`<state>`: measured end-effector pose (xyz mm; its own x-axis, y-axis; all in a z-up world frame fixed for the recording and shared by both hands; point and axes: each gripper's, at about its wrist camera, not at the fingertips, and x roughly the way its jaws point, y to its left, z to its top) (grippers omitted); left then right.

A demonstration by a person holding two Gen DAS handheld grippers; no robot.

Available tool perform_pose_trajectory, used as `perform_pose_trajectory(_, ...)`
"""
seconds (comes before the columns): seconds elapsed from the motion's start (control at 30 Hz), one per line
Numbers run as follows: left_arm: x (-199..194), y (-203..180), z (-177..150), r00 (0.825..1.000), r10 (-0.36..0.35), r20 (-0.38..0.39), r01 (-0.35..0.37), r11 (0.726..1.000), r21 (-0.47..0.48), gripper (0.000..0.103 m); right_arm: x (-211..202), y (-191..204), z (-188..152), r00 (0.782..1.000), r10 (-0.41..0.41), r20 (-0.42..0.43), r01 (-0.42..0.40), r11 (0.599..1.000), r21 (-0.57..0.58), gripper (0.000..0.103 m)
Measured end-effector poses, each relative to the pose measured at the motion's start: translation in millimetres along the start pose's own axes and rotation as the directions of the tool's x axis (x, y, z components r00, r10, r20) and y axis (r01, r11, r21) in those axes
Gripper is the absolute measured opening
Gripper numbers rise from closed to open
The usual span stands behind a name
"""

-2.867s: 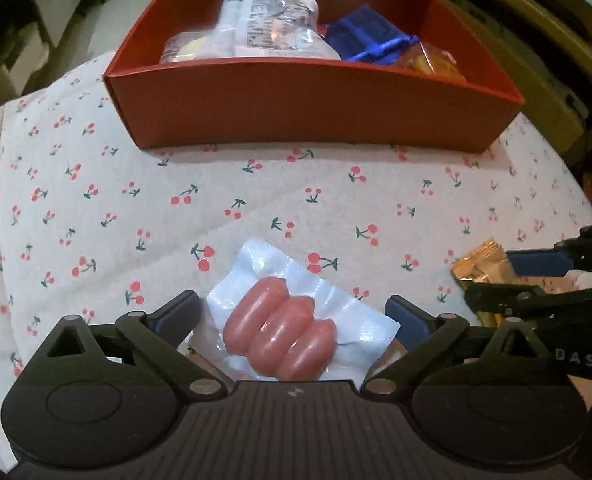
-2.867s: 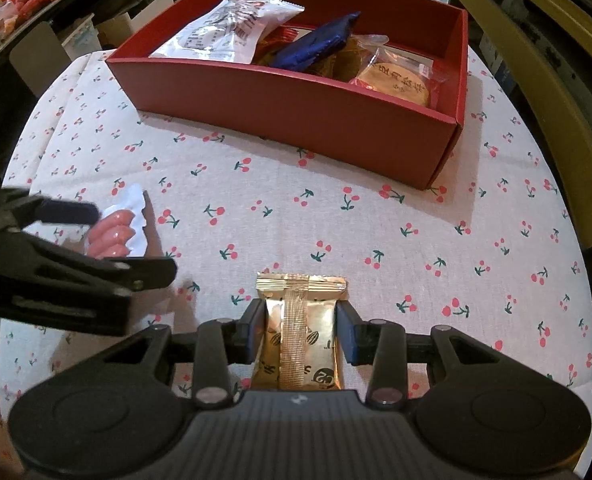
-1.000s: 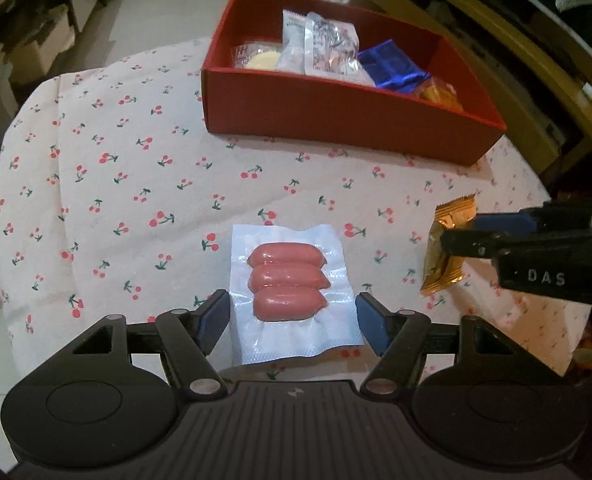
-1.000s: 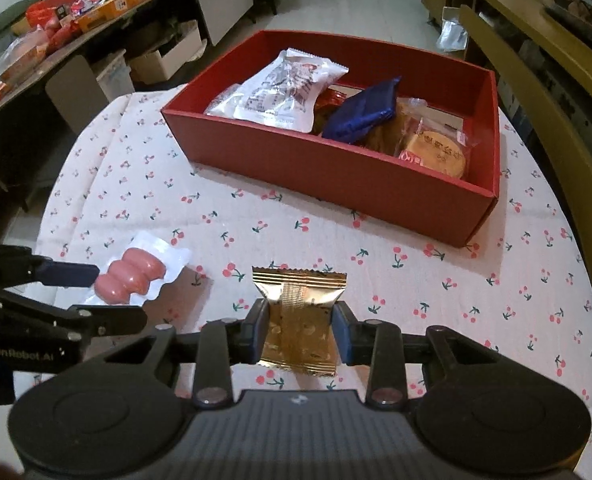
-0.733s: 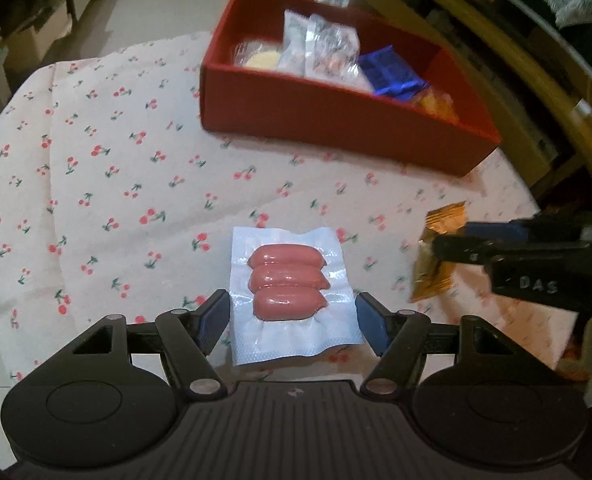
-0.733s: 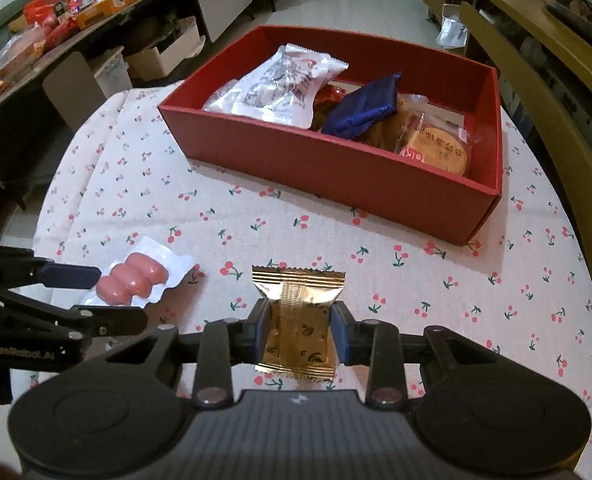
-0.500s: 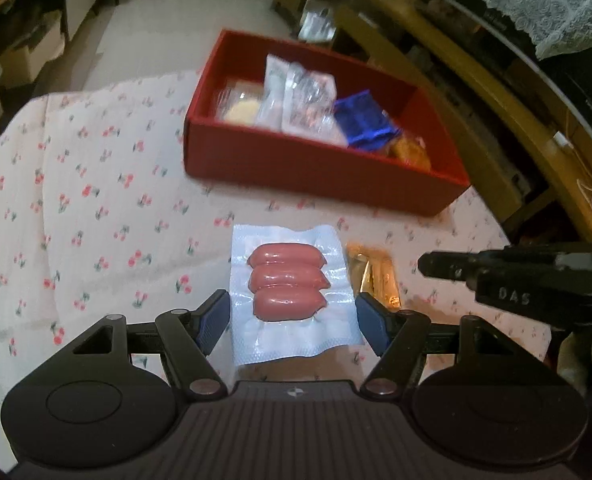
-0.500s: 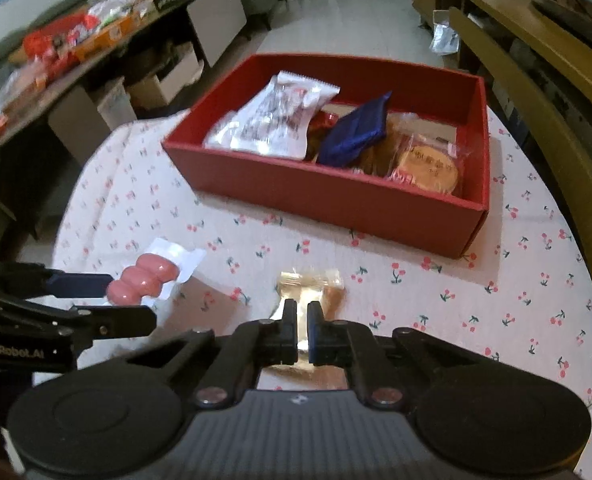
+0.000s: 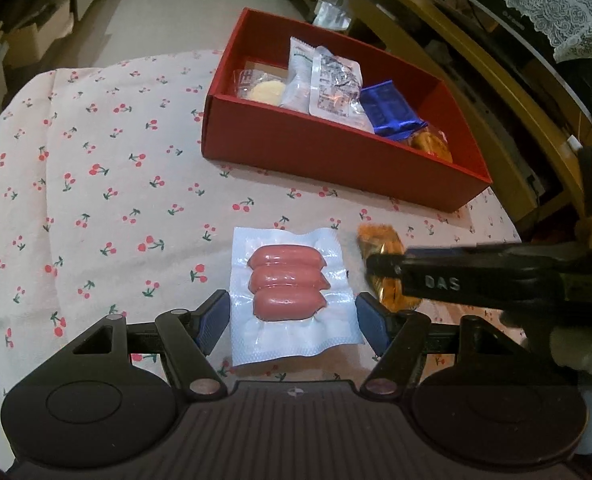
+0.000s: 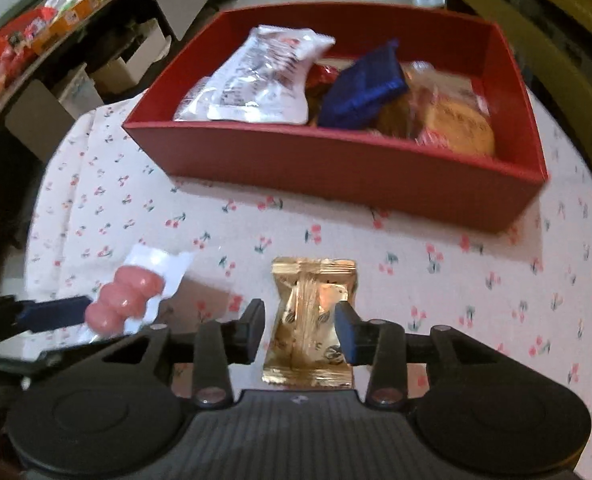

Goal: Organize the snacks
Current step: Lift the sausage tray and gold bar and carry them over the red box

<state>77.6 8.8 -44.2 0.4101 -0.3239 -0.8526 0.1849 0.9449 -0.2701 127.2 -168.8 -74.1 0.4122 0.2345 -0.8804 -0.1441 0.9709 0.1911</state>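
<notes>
**Two packets carried toward the box**

Both grippers now sit higher than a second ago. Left wrist view: left gripper [image 9: 291, 316] pinches the sausage pack [image 9: 291, 288] by its edges; carry it level over the red box [image 9: 336, 156]. Right wrist view: right gripper [image 10: 300, 330], jaws opening, brackets the gold packet [image 10: 312, 320], the left pad clear of it; regrip before lifting.

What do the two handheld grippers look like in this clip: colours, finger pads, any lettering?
Both are matte black plastic with a ribbed body, two round caps and linked arms on silver pivot pins. The left gripper has blue pads on its fingers. The right gripper has the same build, and its side reads "DAS" in pale letters in the left wrist view. No cables or sleeves show.
</notes>
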Motion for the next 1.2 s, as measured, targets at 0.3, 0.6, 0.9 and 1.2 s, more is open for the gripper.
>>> perform_pose_trajectory(0.3,0,2,-1,1.000,-0.021,-0.006,0.021,1.000,-0.003,0.075,10,3,4,0.999,-0.042,-0.022,0.041,0.997,-0.060,0.058)
perform_pose_trajectory(0.6,9,2,-1,1.000,-0.003,-0.026,0.002,1.000,-0.005,0.075,5,4,-3,0.999,-0.042,-0.004,0.041,0.992,-0.118,0.052)
perform_pose_trajectory(0.9,2,1,5,1.000,-0.015,0.014,0.015,1.000,-0.012,0.075,-33,-10,-6,0.996,0.028,0.083,-0.023,0.997,-0.068,0.052)
perform_pose_trajectory(1.2,-22,-5,18,0.992,-0.086,0.092,0.090,0.995,-0.040,0.075,-58,-16,4,0.984,0.071,0.162,-0.067,0.997,-0.029,0.052)
